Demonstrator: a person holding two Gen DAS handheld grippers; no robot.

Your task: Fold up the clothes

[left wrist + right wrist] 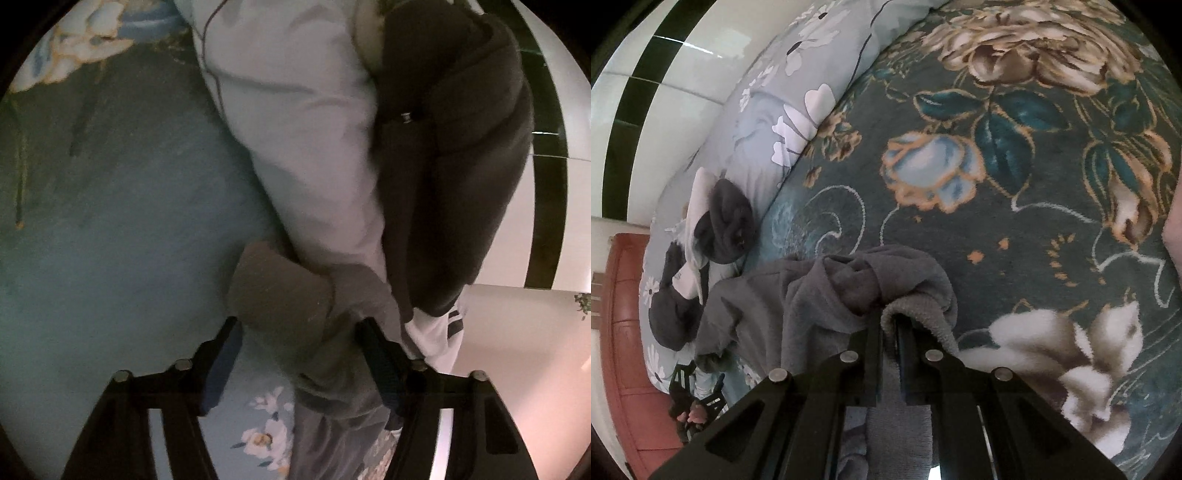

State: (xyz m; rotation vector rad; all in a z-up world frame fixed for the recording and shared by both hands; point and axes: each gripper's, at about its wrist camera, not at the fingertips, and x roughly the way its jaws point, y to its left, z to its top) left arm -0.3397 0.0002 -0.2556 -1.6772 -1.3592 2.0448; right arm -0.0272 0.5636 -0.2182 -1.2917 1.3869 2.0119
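The right tool point(888, 325) pinches the grey garment point(827, 295), bunched on the floral blanket point(1015, 229). The left tool point(297, 332) gapes around what seems its cuff. A thin pinch could slip, undoing the fold.

A dark teal floral blanket point(1015, 229) is spreading across the bed here, woven roses in tan, pale blue and cream showing over it. Along its far edge a light blue quilt point(764, 122) with white flowers is lying bunched up, running toward the wall. That wall is showing glossy white tiles point(676, 74) crossed by a dark band point(631, 96), and light is glinting off the glaze. In the left wrist view the same white tiling point(576, 122) and dark stripe point(550, 206) are curving down the right side, with a warm pinkish surface point(517, 369) glowing below. At the left edge of the right wrist view a reddish-brown padded panel point(628, 332) is standing beside the bed.
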